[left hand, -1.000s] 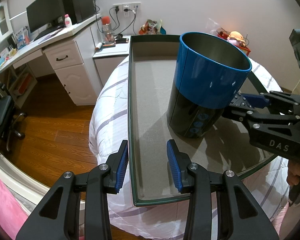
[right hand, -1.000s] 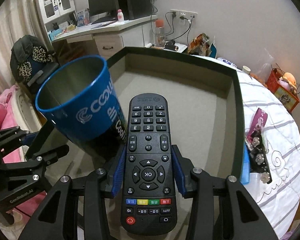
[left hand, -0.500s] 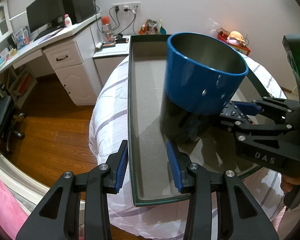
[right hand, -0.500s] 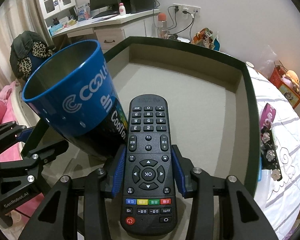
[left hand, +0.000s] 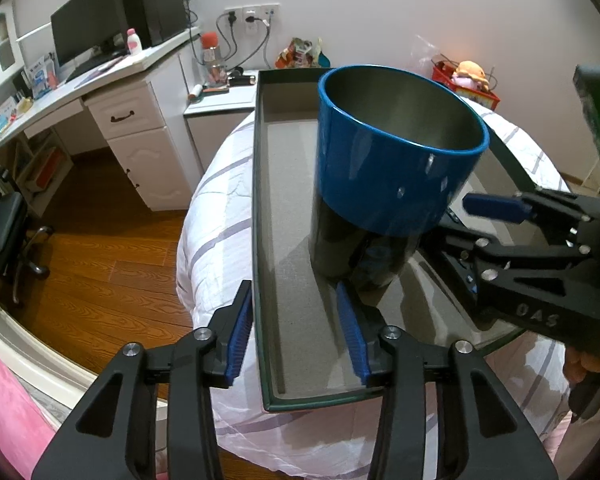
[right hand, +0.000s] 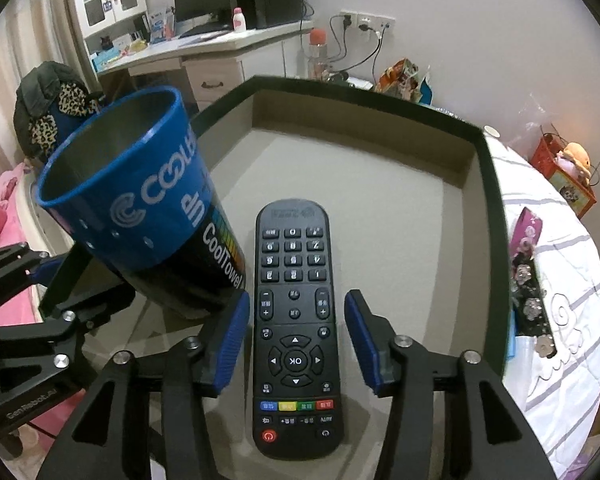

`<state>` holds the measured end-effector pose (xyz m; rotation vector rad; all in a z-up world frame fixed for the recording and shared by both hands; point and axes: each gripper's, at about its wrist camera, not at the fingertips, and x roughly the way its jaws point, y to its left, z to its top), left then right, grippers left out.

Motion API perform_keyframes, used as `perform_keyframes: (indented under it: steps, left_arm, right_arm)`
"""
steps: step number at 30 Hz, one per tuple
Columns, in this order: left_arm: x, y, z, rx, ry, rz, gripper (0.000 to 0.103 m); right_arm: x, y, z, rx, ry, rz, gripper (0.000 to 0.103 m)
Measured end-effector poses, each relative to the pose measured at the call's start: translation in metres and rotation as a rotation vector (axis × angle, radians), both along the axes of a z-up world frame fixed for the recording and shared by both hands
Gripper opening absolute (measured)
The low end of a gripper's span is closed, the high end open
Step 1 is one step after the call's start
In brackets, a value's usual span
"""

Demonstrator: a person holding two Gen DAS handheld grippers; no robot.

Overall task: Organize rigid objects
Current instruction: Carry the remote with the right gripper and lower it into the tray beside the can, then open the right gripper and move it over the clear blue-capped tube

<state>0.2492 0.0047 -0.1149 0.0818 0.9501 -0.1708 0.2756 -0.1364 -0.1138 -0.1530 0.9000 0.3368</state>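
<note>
Right gripper stands wide, its blue pads clear of the black TV remote on both sides; the remote lies face up between them, running from the lower centre of the right wrist frame up toward the middle, and seems to rest on the grey floor of the shallow dark-rimmed tray, though its contact with the floor under the handle end is hard to confirm; judged from that, the step in hand is the setting-down of the remote in the tray, and the grip looks let go.

Left gripper is likewise open and holds nothing; in the left wrist frame its two blue pads straddle the tray's near-left rim at lower centre, one pad outside the rim and one over the tray floor, close to the foot of the blue and black canister; the canister fills the centre to upper right of that frame, open mouth up; in the right wrist frame it appears at left, leaning, printed "CoolTowel", just beside the remote's left edge.

Next move calls, in my judgement, for drawing the right gripper straight back along the remote's length without dragging it or nudging the canister; whether the canister touches the remote cannot be told.
</note>
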Motion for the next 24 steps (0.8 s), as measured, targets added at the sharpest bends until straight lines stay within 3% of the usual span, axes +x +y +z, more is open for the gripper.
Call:
perform_keyframes:
  steps: [3, 8, 12, 17, 24]
  left_arm:
    - [0.0, -0.002, 0.0, 0.006, -0.002, 0.0, 0.044]
    - [0.0, -0.002, 0.0, 0.006, -0.002, 0.0, 0.044]
    - [-0.001, -0.001, 0.0, 0.008, -0.001, 0.001, 0.044]
    - [-0.001, 0.001, 0.0, 0.012, -0.001, 0.002, 0.044]
    - [-0.003, 0.003, 0.0, 0.017, -0.002, 0.003, 0.046]
  right_arm:
    - [-0.005, -0.007, 0.008, 0.002, -0.028, -0.014, 0.062]
    - [-0.017, -0.024, 0.03, 0.002, -0.105, -0.05, 0.063]
    - [-0.033, -0.051, 0.056, 0.034, -0.194, -0.104, 0.08]
    - [-0.056, -0.098, 0.082, 0.117, -0.278, -0.187, 0.081]
    - [-0.075, -0.146, 0.082, 0.096, -0.313, -0.349, 0.083]
